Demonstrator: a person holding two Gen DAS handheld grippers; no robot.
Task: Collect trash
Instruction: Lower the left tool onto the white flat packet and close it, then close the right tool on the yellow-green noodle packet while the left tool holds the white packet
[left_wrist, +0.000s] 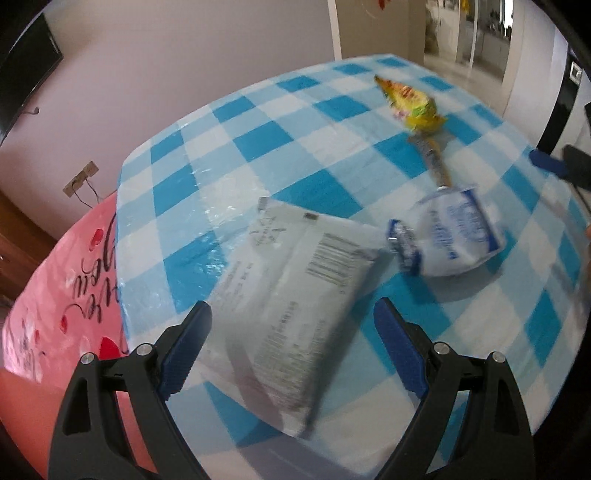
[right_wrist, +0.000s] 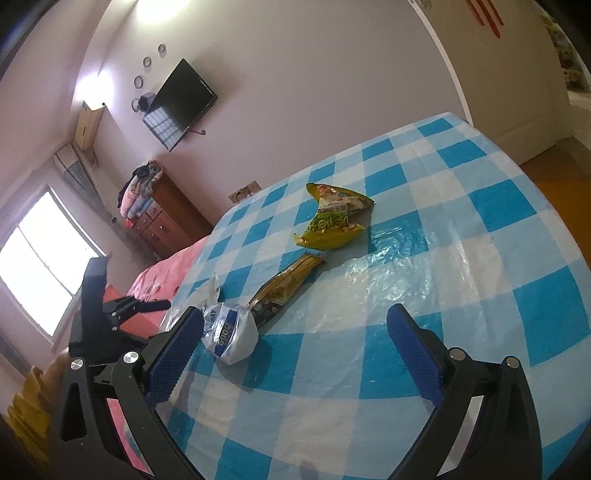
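Note:
A table with a blue and white checked cloth (left_wrist: 258, 147) (right_wrist: 480, 229) holds several wrappers. A flat grey-white packet (left_wrist: 295, 291) lies just ahead of my open left gripper (left_wrist: 291, 314), between its fingers. A crumpled white and blue bag (left_wrist: 454, 236) (right_wrist: 231, 332) lies to its right. A narrow gold and black sachet (left_wrist: 434, 162) (right_wrist: 286, 288) and a yellow-green snack bag (left_wrist: 410, 101) (right_wrist: 332, 221) lie farther back. My right gripper (right_wrist: 295, 325) is open and empty above the cloth; its left finger is beside the white bag.
A bed with a pink cover (left_wrist: 66, 280) (right_wrist: 166, 273) stands left of the table. The left gripper's body (right_wrist: 107, 314) shows at the table's left edge. A wooden dresser (right_wrist: 166, 218) and wall television (right_wrist: 177, 103) are beyond.

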